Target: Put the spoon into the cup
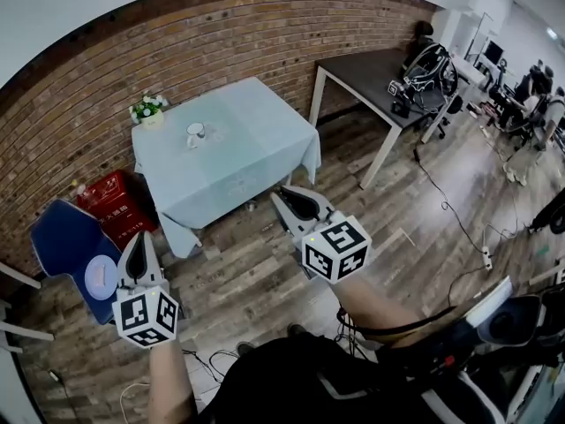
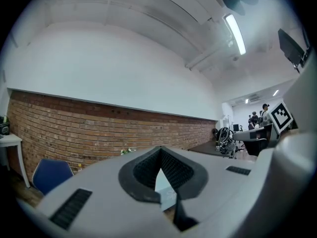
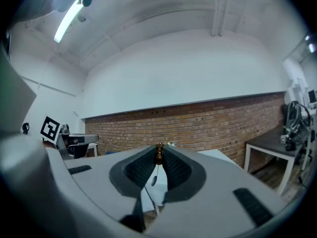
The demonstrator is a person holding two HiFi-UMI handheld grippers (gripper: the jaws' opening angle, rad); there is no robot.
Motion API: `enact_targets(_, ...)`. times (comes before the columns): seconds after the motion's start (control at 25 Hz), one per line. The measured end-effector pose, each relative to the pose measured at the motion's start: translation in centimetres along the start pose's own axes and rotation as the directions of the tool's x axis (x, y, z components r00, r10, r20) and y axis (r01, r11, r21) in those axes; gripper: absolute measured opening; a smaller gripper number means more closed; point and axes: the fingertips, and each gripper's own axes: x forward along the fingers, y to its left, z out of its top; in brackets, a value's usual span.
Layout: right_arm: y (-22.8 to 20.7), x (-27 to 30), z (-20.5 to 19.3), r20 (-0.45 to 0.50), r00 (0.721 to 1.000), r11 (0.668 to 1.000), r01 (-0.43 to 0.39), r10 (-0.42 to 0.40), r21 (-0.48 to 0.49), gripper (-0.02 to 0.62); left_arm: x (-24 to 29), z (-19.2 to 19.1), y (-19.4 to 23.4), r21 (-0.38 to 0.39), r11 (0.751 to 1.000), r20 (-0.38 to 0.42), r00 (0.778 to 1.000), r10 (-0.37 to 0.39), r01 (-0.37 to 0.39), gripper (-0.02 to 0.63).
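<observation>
A small white cup (image 1: pixel 195 133) stands on the table with the pale blue cloth (image 1: pixel 238 162), far ahead of both grippers. My right gripper (image 1: pixel 291 203) is held level over the wooden floor, short of the table. It is shut on the brown end of a thin spoon (image 3: pixel 158 153), whose shaft and small bowl hang down between the pads. The spoon does not show in the head view. My left gripper (image 1: pixel 137 253) is lower left, near the blue chair, its fingertips together with nothing between them (image 2: pixel 161 151).
A small pot of flowers (image 1: pixel 147 109) sits at the table's far left corner. A red box (image 1: pixel 115 203) and a blue chair (image 1: pixel 75 246) stand left of the table. A dark desk (image 1: pixel 375 73), wheelchairs and floor cables lie to the right.
</observation>
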Motion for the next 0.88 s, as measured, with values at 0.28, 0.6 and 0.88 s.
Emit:
enact_targets(0.28, 1.0, 0.9, 0.2, 0.011, 1.000, 0.999, 0.005, -0.006, 0.049, 0.052, 0.3, -0.5, 1.6, -0.020, 1.000, 0.003, 1.000, -0.013, 0.013, 0.009)
enact_targets(0.6, 2.3, 2.5, 0.3, 0.012, 0.998, 0.996, 0.062, -0.063, 0.062, 0.052, 0.7, -1.7, 4.6, -0.054, 0.997, 0.009, 0.999, -0.049, 0.050, 0.009)
enact_targets(0.88, 1.2, 5.3, -0.4, 0.007, 0.997, 0.995, 0.075, -0.076, 0.067, 0.052, 2.7, -3.5, 5.7, -0.043, 0.997, -0.018, 0.997, -0.069, 0.068, 0.009)
